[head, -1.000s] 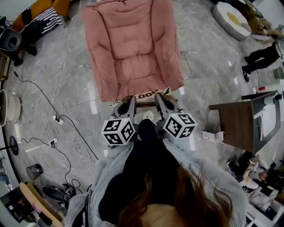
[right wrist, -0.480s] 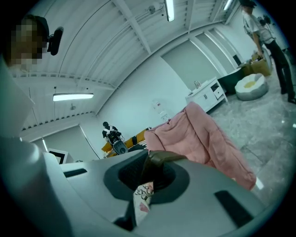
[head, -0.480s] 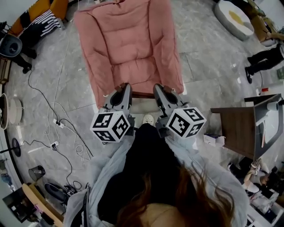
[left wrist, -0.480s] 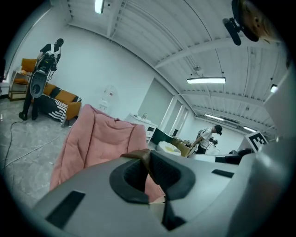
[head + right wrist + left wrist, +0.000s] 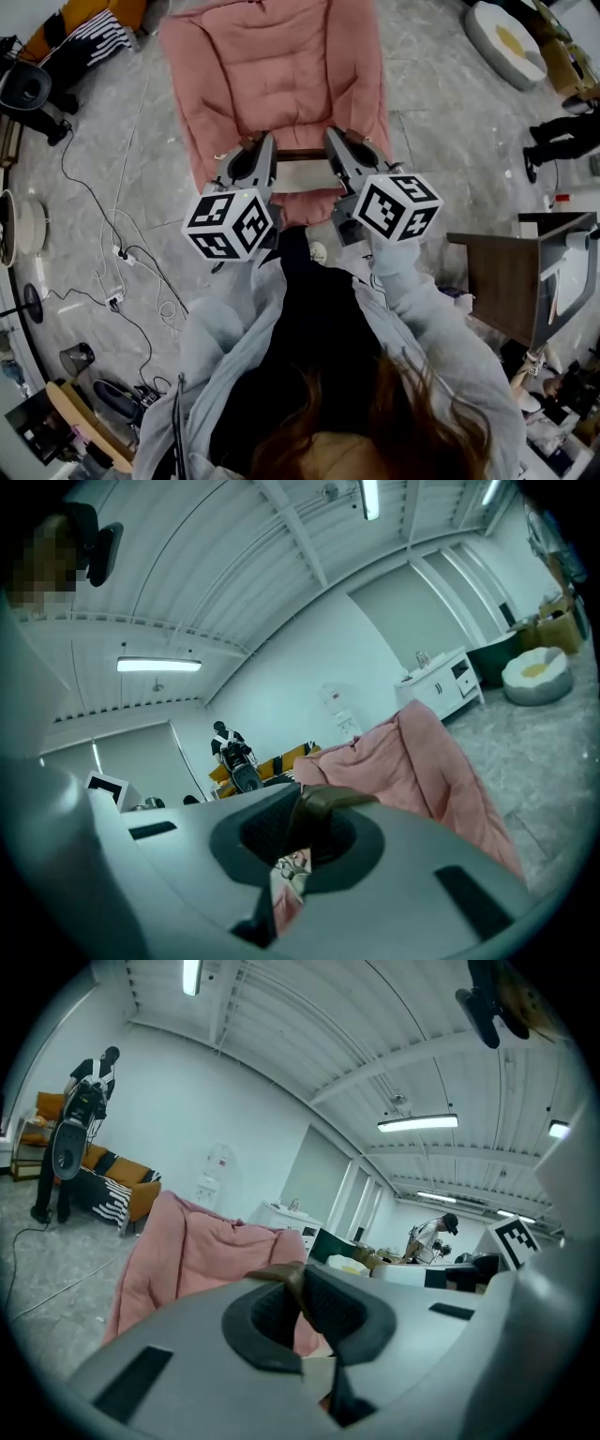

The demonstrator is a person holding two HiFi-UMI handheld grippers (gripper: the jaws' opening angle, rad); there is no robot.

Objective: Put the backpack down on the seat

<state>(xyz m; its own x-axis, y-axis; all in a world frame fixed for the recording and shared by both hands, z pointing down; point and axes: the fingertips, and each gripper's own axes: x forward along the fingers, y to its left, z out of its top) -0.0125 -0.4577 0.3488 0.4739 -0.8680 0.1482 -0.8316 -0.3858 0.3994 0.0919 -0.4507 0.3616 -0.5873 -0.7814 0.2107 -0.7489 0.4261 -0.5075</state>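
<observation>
A brown backpack strap stretches between my two grippers over the front edge of a pink padded armchair seat. My left gripper is shut on the strap's left end, and my right gripper is shut on its right end. The backpack's body hangs below the strap and is mostly hidden by the grippers and the marker cubes. In the left gripper view the armchair rises just beyond the left gripper. In the right gripper view the chair stands just beyond the right gripper.
Cables and power strips trail over the marble floor at left. A brown table stands at right, a round white cushion at the far right and an orange sofa at the far left. A person's legs show at right.
Both grippers have lifted and moved forward with the strap, from in front of the chair to over the seat's front edge. The backpack's printed front has gone out of sight.
</observation>
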